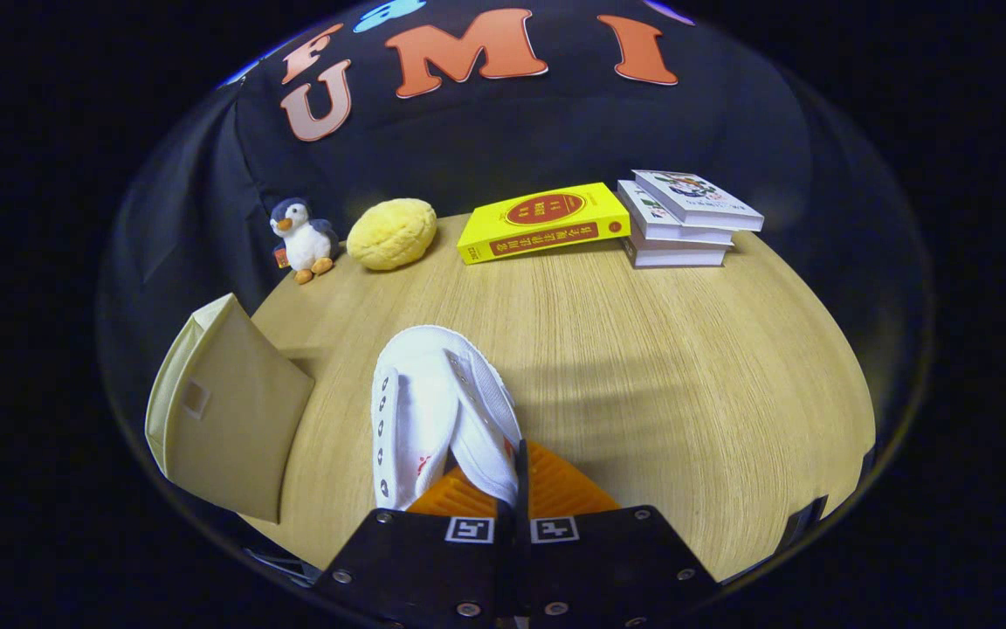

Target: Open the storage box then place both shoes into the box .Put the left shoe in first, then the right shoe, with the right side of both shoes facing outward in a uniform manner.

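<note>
Hand-held gripper (510, 489) clamped on white shoe (433, 411)

The yellow book (545, 222) lying on the bench (643, 367) carries red characters on its cover and spine, too small to read, with what looks like the number 2023 at the spine's near end. The covers of the stacked white books (682, 223) bear print too fine to make out. The tool (512, 489), closed on the white shoe (433, 411), has two square black-and-white coded markers on its fingers.
</note>
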`<state>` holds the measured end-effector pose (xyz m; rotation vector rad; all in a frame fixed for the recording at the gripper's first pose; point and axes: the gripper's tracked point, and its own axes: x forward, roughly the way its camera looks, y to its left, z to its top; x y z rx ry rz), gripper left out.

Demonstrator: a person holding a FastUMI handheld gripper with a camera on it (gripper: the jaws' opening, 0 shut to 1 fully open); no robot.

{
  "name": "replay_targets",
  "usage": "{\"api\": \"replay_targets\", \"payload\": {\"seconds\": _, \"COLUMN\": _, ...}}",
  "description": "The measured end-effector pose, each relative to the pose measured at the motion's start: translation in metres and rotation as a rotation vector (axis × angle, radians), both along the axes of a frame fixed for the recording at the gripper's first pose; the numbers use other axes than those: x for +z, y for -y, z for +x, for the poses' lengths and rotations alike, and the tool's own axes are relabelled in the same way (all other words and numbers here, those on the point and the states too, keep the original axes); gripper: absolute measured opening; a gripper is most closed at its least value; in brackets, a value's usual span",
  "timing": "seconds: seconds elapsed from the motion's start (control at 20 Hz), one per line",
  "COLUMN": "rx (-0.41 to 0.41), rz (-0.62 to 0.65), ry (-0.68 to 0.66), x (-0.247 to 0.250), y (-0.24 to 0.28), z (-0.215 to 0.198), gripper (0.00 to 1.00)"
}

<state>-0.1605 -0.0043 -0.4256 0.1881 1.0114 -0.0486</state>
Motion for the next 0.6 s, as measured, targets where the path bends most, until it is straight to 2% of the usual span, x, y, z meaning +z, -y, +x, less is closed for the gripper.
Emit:
{"api": "replay_targets", "payload": {"seconds": 0.4, "rx": 0.048, "rz": 0.013, "ry": 0.031, "x": 0.073, "y": -0.074, "z": 0.028, "gripper": 0.01}}
{"api": "replay_targets", "payload": {"seconds": 0.6, "rx": 0.047, "rz": 0.072, "ry": 0.029, "x": 0.103, "y": -0.128, "z": 0.039, "gripper": 0.02}}
